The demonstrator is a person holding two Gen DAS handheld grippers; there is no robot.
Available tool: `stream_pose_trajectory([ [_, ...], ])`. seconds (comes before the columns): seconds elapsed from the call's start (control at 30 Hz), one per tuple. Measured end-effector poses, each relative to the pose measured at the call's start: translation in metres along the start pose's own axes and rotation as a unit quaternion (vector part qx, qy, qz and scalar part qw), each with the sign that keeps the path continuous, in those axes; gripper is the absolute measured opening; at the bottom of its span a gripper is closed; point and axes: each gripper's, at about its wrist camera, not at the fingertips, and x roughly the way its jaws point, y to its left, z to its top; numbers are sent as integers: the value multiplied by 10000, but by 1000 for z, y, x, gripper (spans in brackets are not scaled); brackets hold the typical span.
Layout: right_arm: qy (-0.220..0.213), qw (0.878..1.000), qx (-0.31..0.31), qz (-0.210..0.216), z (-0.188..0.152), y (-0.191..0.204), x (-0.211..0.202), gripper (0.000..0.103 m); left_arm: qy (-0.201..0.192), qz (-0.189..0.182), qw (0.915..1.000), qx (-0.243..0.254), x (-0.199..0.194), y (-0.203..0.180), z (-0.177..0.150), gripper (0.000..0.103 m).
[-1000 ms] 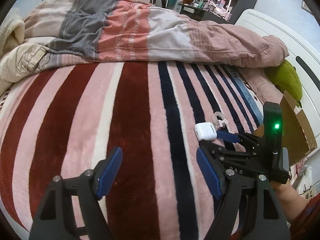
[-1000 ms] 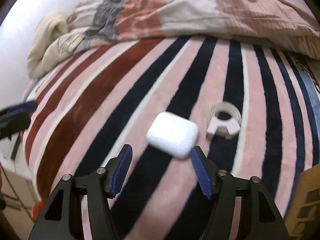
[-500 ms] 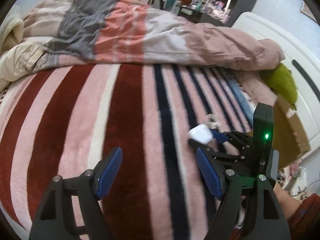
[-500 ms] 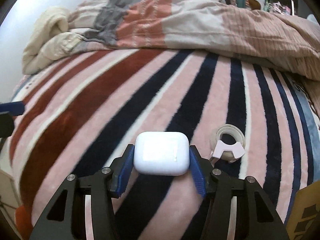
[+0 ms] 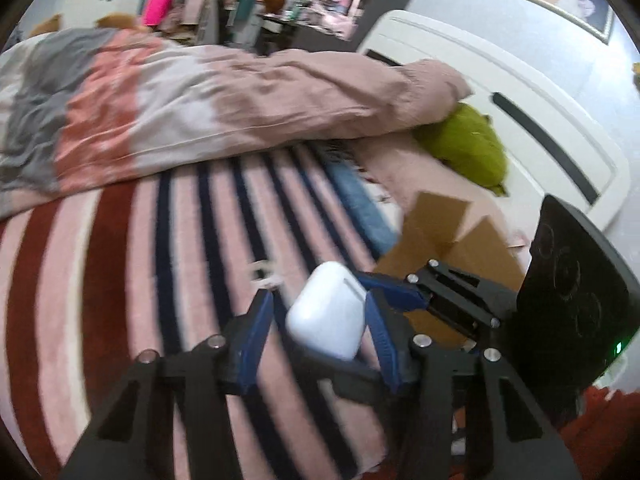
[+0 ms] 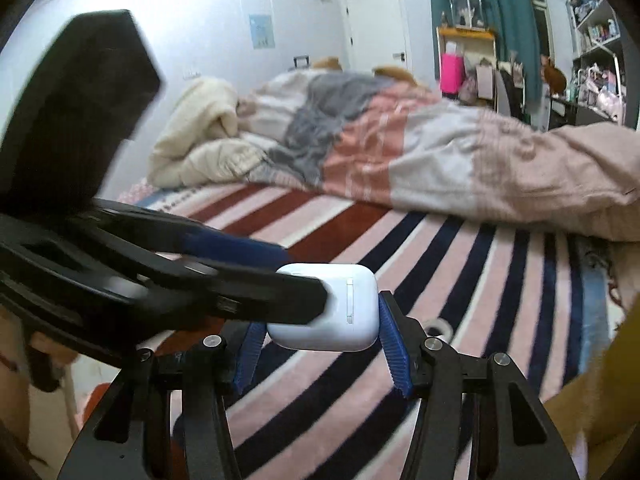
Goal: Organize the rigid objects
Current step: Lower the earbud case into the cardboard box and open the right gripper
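A white earbud case [image 6: 324,312] hangs above the striped blanket [image 6: 460,272], with my right gripper [image 6: 320,318] shut on its two ends. In the left wrist view the same case [image 5: 328,312] sits between the jaws of my left gripper [image 5: 318,300], which are closing. The right-hand pad meets the case, and a thin gap shows at the left-hand pad. The right gripper's upper finger [image 5: 392,284] comes in from the right. Seen from the right wrist, the left gripper's near finger [image 6: 260,300] overlaps the case's front. A small pink-and-white tape roll [image 5: 262,272] lies on the blanket below.
An open cardboard box [image 5: 448,232] stands at the blanket's right edge, with a green plush [image 5: 464,144] and a white headboard [image 5: 520,92] behind it. A rumpled duvet [image 5: 200,104] lies across the far side of the bed. Shelves and furniture fill the room beyond.
The right gripper shut on the earbud case and lifted it off the blanket. The left gripper rose, swung right to the case, and its jaws narrowed around it.
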Motion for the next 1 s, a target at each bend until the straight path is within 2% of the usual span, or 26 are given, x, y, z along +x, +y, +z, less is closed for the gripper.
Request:
stream_pose_trajectory([
  [0.1,-196,9996,-85,-183,1,-10,-28,49,74,-280,9993,236,14,-32,16,38],
  [0.27,-193,9981,192,-553,-7,-54,-66,49,301,-460,9968,574,48,-79,30,37],
  [0.43,171,9936,475,-1013,-24,-95,-88,49,767,-656,9911,874,97,-122,38,37],
  [0.57,525,9885,642,-1263,-37,-117,-99,49,1064,-747,9866,983,123,-142,37,37],
  [0.67,738,9841,767,-1421,-45,-127,-101,49,1146,-745,9855,1003,133,-147,36,37],
  [0.7,827,9828,752,-1470,-47,-128,-100,49,1158,-736,9856,988,133,-146,36,41],
  [0.73,861,9821,781,-1484,-49,-130,-100,50,1173,-719,9857,969,133,-146,36,54],
  [0.8,881,9809,913,-1472,-51,-134,-102,50,1008,-509,9892,933,123,-141,37,64],
  [0.9,877,9796,866,-1586,-49,-132,-104,51,754,-381,9925,884,98,-129,38,65],
  [1.0,815,9821,836,-1480,-42,-123,-103,51,415,-101,9958,806,68,-110,36,73],
])
